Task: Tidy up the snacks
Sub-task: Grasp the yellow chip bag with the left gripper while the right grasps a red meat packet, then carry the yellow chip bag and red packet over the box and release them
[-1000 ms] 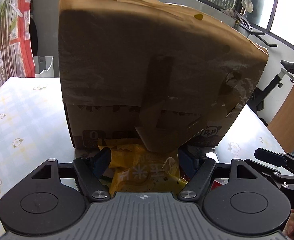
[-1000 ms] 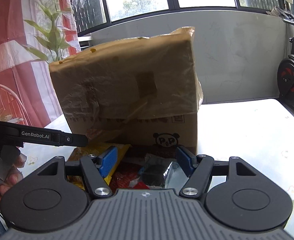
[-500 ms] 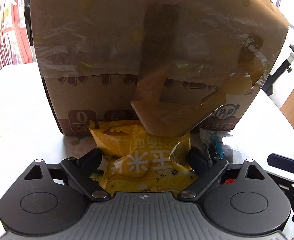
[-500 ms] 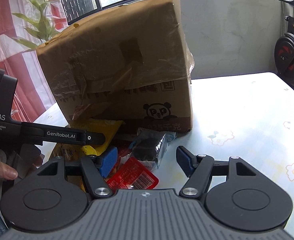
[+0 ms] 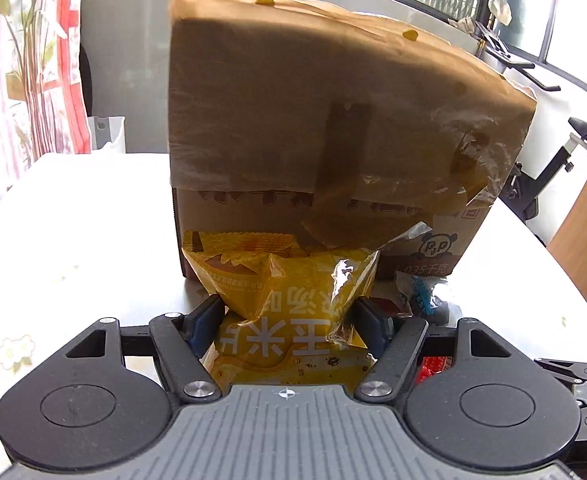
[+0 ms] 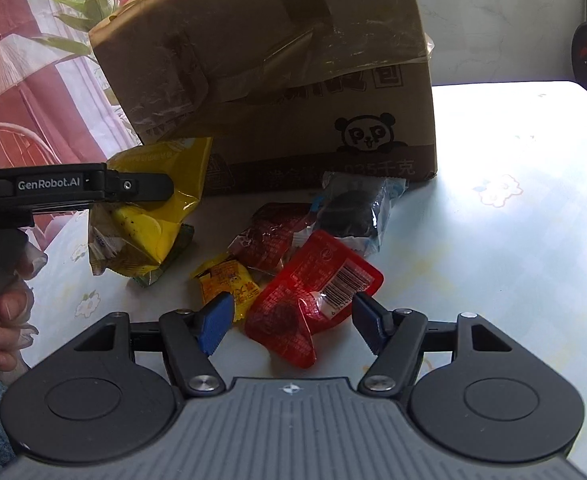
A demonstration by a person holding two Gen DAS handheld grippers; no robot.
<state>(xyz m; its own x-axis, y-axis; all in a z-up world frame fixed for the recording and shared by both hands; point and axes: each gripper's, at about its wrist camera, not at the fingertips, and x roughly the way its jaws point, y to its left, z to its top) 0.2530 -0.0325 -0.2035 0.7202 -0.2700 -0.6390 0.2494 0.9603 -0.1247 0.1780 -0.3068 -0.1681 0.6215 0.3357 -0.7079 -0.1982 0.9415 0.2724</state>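
A yellow snack bag (image 5: 277, 276) sits between the pads of my left gripper (image 5: 289, 312), whose jaws are closing and press its sides. In the right wrist view the same bag (image 6: 161, 216) hangs from the left gripper (image 6: 141, 188), just off the table. My right gripper (image 6: 291, 318) stands open low over a red packet (image 6: 313, 292), which lies between its fingers untouched. Beside it lie a small orange-yellow packet (image 6: 225, 280), a dark red packet (image 6: 269, 240) and a dark clear-wrapped packet (image 6: 353, 208).
A tall cardboard box (image 6: 285, 60) with a taped paper cover stands right behind the snacks on the white flowered table (image 6: 493, 260). A person's hand (image 6: 1, 312) grips the left handle. An exercise bike (image 5: 565, 168) stands past the table's right edge.
The left gripper closed on the yellow bag and drew back from the box with it. The right gripper sank and tipped down over the red packet, its jaws unchanged.
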